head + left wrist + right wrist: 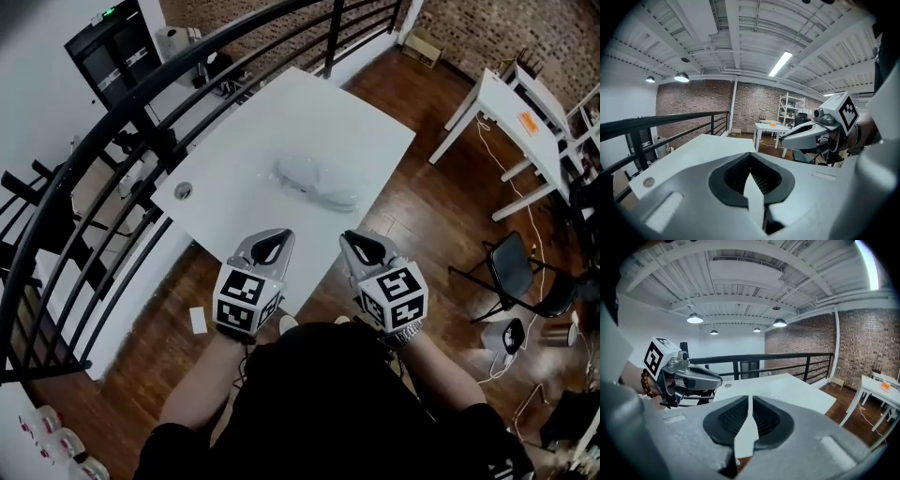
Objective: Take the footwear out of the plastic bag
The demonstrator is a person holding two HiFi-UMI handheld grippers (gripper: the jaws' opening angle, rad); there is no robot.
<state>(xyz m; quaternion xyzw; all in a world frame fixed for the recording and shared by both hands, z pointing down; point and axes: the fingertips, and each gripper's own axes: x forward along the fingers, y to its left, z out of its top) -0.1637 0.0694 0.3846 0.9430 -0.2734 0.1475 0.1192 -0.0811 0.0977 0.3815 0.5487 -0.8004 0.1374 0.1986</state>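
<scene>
Hovering side by side at the near edge of the white table (246, 141), the left gripper (268, 246) and the right gripper (366, 247) both point toward the plastic bag (319, 182), which lies flat near the middle of the tabletop, well apart from either tool; this looks like an approach, with the bag untouched and the footwear yet to come out. Each gripper's own view shows nothing between its jaws; the left pair is clenched with the ribbed black pads meeting at the tip; the right pair is drawn together too, with only a hairline of table showing between the pads. The bag is thin, translucent and crinkled, catching dull highlights; a pale grey, rounded, elongated form fills it, probably the footwear, though its kind cannot be told. Lying loose on a smooth matt surface, the film will likely slide and bunch, so one gripper may need to pin it. The jaws are moulded grey shells; behind the table runs a curved black metal railing (112, 131), above a dark wooden floor (424, 192).
</scene>
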